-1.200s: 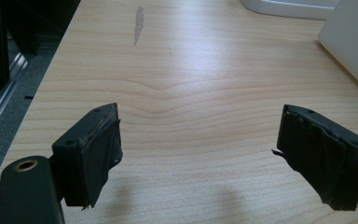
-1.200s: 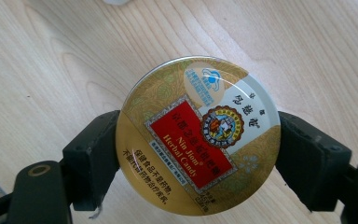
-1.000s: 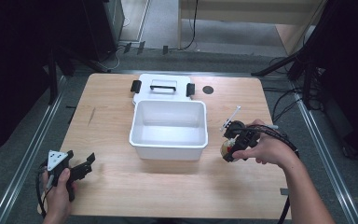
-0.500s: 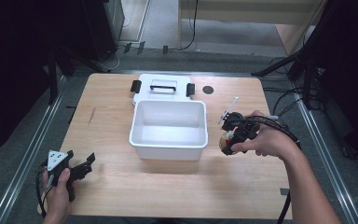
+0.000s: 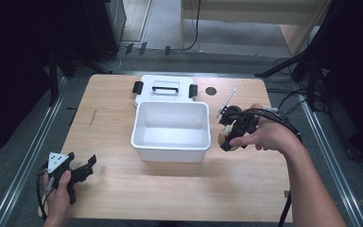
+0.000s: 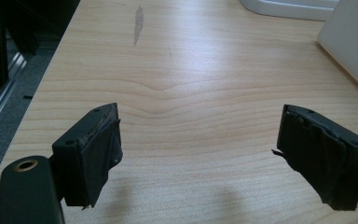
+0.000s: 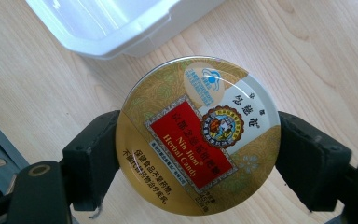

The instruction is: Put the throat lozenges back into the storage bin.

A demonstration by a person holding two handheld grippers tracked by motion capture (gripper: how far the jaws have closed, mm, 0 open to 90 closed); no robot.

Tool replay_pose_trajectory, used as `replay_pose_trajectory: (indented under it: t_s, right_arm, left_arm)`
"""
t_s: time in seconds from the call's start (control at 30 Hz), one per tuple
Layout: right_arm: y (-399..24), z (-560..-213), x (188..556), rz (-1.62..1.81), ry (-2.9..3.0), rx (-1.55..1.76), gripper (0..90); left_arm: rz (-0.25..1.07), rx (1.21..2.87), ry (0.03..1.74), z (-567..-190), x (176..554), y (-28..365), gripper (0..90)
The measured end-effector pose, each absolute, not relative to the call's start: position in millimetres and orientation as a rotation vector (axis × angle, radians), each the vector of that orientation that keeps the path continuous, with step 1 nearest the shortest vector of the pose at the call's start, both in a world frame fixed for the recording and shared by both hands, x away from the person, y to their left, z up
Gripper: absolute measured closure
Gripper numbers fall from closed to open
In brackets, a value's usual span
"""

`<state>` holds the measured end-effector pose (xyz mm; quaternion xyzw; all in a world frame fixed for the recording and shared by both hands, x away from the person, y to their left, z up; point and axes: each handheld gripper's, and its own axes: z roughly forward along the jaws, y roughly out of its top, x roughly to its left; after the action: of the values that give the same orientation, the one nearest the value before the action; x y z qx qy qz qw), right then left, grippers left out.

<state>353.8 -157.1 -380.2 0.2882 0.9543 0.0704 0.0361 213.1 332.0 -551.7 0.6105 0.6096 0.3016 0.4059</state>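
Clearly the right tongs (image 7: 198, 154) are clamped on a round herbal candy tin (image 7: 198, 135), held above the bench (image 5: 246, 189) just beside the right wall of the open white bin (image 5: 170, 151). Dropping it in likely means a short carry leftward over that rim, while the left tongs (image 6: 198, 154) gape empty well apart.

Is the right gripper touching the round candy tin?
Touching. The right gripper view shows both black jaws of the right gripper pressed against opposite edges of the candy tin, which hangs between them above the table.
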Motion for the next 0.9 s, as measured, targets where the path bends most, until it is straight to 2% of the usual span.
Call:
replay_pose_trajectory:
  t_s: [0.9]
  right_arm:
    - [-122, -356, 364, 0.204, 2.931, 0.815, 20.4]
  left_arm:
    - [0.758, 1.538, 1.537, -552, 213, 332, 14.1]
